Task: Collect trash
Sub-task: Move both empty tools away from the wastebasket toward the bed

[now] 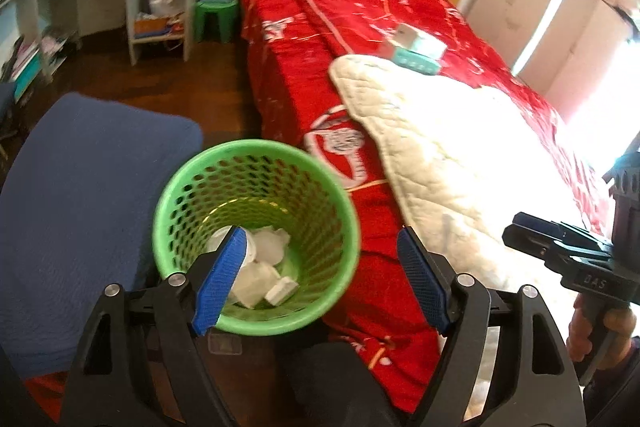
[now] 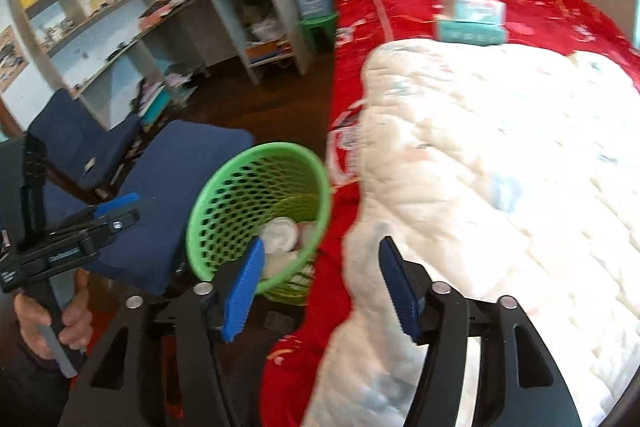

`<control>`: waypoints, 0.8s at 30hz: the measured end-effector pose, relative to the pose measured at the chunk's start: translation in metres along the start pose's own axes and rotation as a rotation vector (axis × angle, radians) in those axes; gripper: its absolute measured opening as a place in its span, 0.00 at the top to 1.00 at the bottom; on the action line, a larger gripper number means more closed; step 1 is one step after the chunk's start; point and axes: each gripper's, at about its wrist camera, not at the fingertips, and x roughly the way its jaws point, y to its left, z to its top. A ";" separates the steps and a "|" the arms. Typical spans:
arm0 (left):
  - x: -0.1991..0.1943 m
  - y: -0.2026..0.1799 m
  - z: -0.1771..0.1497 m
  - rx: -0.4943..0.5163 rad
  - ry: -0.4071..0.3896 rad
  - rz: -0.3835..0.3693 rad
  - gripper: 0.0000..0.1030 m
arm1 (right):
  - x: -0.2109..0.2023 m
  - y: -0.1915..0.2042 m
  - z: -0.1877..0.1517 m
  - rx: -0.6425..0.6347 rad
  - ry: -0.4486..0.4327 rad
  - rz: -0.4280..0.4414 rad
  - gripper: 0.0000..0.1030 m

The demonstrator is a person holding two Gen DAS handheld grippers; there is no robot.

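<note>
Sunlit bed (image 1: 320,39), dark wood floor (image 1: 200,75)

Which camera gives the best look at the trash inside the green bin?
The left wrist view: it looks almost straight down into the green bin at the white scraps. The right wrist view sees the bin tilted, its wall hiding most.

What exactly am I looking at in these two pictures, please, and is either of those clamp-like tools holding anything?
A person holds a hand-held gripper in each hand; each carries a camera looking along its blue-padded fingers. The left gripper gives one view, the right gripper the other. Both are open and empty. Below them stands a green perforated plastic waste basket with crumpled white trash inside, next to a bed with a red patterned bedspread. A white quilted blanket and stacked teal-and-white boxes lie on the bed.
</note>
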 end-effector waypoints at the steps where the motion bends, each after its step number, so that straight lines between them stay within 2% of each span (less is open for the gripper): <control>1: -0.001 -0.007 0.000 0.013 -0.003 -0.005 0.25 | -0.004 -0.005 -0.002 0.014 -0.005 -0.012 0.38; 8: -0.008 -0.051 0.002 0.080 -0.030 -0.015 0.18 | -0.040 -0.032 -0.016 0.075 -0.052 -0.170 0.21; 12: -0.013 -0.071 0.002 0.110 -0.042 -0.006 0.13 | -0.060 -0.047 -0.024 0.112 -0.081 -0.211 0.14; 20: -0.031 -0.106 0.000 0.158 -0.084 0.011 0.05 | -0.102 -0.063 -0.039 0.135 -0.147 -0.347 0.10; 24: -0.038 -0.121 -0.002 0.178 -0.099 0.024 0.05 | -0.121 -0.067 -0.045 0.154 -0.181 -0.372 0.09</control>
